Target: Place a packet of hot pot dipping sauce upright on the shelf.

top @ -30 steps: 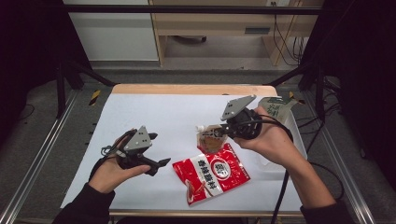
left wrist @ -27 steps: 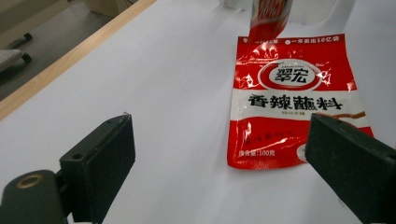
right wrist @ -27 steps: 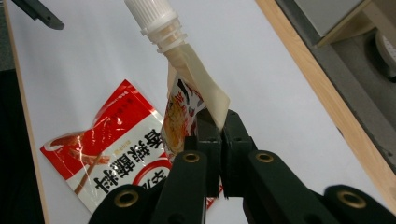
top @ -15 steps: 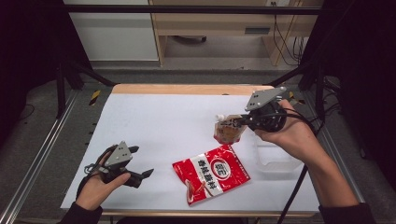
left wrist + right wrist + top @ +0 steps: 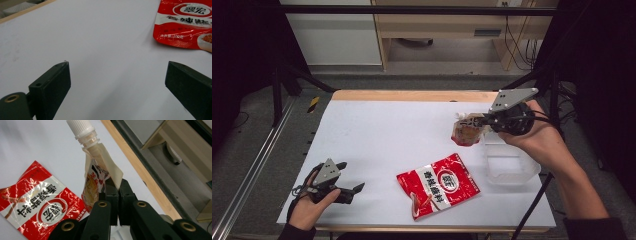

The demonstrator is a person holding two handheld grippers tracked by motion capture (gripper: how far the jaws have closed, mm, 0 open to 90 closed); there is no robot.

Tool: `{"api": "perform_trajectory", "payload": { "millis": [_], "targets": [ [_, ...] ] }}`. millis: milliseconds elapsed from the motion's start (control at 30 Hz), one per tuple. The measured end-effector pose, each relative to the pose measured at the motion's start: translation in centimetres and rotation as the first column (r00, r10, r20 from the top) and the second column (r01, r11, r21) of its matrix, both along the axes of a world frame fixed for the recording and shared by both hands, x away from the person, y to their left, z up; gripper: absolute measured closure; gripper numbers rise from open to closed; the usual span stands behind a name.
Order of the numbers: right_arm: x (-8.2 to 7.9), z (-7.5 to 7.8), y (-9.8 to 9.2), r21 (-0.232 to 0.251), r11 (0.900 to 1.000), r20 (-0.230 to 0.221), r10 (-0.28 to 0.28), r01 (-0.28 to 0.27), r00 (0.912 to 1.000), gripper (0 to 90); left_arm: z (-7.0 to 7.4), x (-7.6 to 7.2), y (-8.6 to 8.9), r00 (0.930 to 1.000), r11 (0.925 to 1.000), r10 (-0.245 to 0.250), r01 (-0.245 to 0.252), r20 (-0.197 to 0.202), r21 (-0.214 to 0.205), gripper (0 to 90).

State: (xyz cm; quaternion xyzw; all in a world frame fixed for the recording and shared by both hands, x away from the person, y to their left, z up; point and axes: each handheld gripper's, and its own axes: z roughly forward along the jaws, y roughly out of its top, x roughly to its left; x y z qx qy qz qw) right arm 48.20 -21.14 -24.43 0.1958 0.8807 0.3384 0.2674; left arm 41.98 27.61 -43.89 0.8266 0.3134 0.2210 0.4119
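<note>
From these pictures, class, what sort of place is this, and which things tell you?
Probably a lab or workshop set up for recording, not a kitchen: a white-topped table inside a black frame, cables trailing by a wooden bench, and hand-held tongs pinching a spouted pouch.

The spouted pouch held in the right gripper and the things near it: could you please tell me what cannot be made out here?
- Spouted pouch: lower end hidden behind the right gripper in the right gripper view; print too small in the high view.
- Red packet: cut off by the top and right edges of the left gripper view.
- Clear tub: contents unclear in the high view, partly behind the hand.
</note>
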Motion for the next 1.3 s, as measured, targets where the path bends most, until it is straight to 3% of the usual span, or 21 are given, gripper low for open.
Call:
{"api": "perform_trajectory", "payload": {
  "millis": [100,200,300,700,900,1300],
  "targets": [
    [0.0,0.3,-0.9,0.007,0.9999,0.016,-0.014,0.014,0.9998,88.9,-0.4,-0.2,0.1,0.9999,0.9999,0.01,-0.01,-0.002,-0.009,6.4],
    [0.0,0.4,-1.9,0.015,0.9991,0.023,-0.041,0.04,0.9989,88.9,-0.6,-0.3,0.3,0.9999,0.9998,0.016,-0.016,0.002,0.015,6.4],
    [0.0,0.2,-3.1,0.018,0.9981,0.033,-0.059,0.058,0.9977,88.9,-0.6,-0.3,0.6,0.9995,0.9995,0.031,-0.031,0.008,0.004,6.4],
    [1.6,-2.2,-7.5,0.008,0.9885,0.013,-0.151,0.151,0.9884,88.9,-0.8,-0.2,0.6,0.9995,0.9994,0.033,-0.033,0.002,0.011,6.4],
    [2.3,-3.0,-8.7,0.019,0.9841,0.003,-0.177,0.176,0.9843,89.0,-0.8,-0.1,0.7,0.9995,0.9994,0.032,-0.032,0.0,0.012,6.4],
    [3.8,-4.8,-10.4,-0.007,0.9773,-0.014,-0.212,0.212,0.9772,88.9,-0.9,-0.1,0.6,0.9997,0.9995,0.025,-0.025,-0.005,0.017,6.4]
  ]
}}
